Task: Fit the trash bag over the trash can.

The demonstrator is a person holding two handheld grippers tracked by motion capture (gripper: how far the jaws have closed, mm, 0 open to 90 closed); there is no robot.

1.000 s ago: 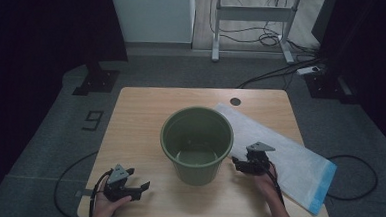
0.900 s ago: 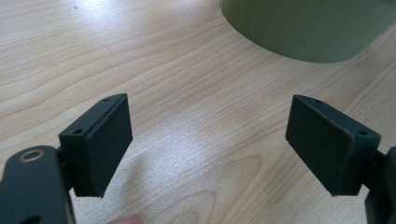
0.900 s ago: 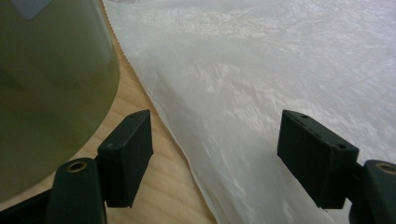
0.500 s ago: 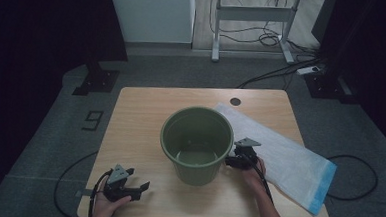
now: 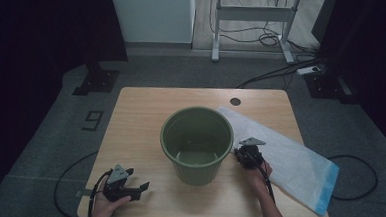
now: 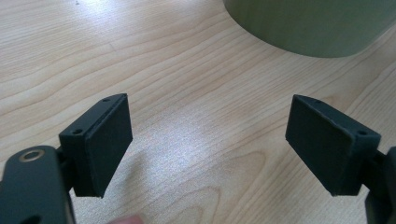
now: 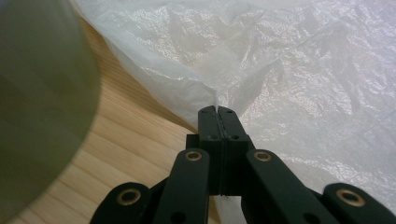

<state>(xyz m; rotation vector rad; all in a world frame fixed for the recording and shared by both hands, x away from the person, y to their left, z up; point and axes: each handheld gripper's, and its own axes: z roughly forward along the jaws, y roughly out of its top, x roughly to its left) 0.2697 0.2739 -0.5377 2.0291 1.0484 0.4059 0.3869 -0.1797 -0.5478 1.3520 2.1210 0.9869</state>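
Dark grey carpet surrounded a pale wooden table (image 5: pixel 146 111), with a white cabinet and a metal desk frame at the far side of the room. On the table's middle stood an upright green bucket (image 5: pixel 196 144). Right of it lay a translucent white plastic bag (image 5: pixel 298 161) with a blue end, stretching toward the near right corner. The right gripper (image 7: pixel 217 111) sat just beside the bucket, its jaws pressed together on the bag's crinkled near edge, a thin fold of plastic pinched between them. At the near left corner the left gripper (image 6: pixel 208 140) rested low over bare wood, jaws spread wide and holding nothing, well apart from the bag.
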